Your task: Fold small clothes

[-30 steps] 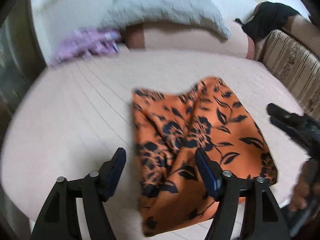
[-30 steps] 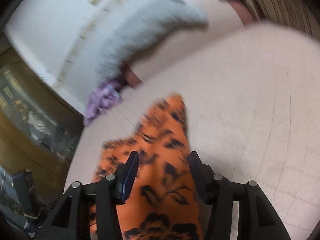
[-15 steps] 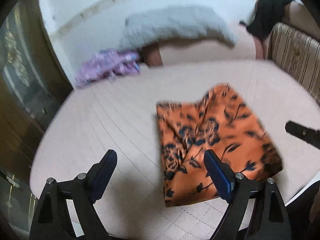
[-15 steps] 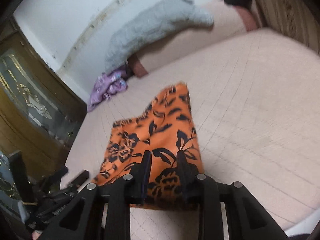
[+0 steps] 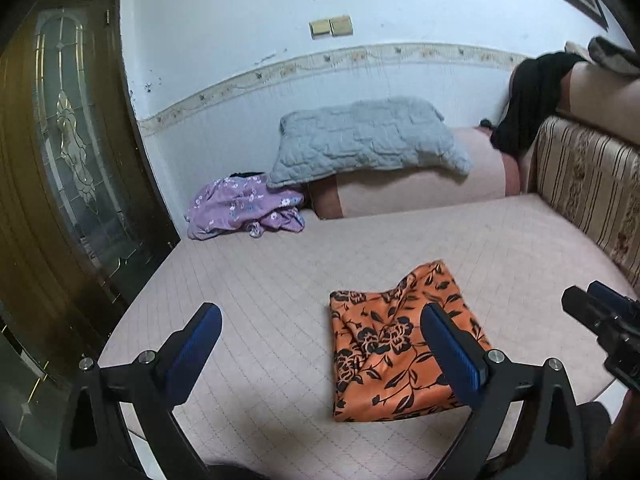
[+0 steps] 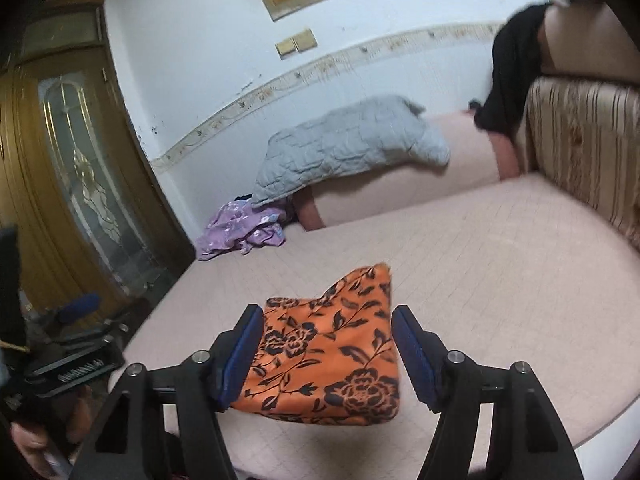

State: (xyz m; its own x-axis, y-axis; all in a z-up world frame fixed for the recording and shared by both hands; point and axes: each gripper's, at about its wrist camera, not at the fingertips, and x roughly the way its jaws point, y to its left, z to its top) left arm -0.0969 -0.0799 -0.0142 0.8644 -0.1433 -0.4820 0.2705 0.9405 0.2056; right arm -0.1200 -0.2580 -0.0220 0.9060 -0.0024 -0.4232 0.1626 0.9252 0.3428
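An orange cloth with black flowers (image 5: 396,344) lies folded on the pink quilted bed (image 5: 260,288) near its front edge. It also shows in the right wrist view (image 6: 328,352). My left gripper (image 5: 320,340) is open and empty, held above the bed to the cloth's left. My right gripper (image 6: 328,356) is open and empty, raised above the cloth. The right gripper's body shows at the right edge of the left wrist view (image 5: 600,320).
A crumpled purple floral garment (image 5: 244,208) lies at the bed's far left corner. A grey quilted blanket (image 5: 368,140) drapes over a pink bolster. A black garment (image 5: 528,96) hangs over the striped headboard (image 5: 588,184). A wooden door (image 5: 60,160) stands left.
Both grippers have pulled back and up from the orange cloth. The right gripper narrowed half a second ago and is now open. The cloth lies folded on the bed.
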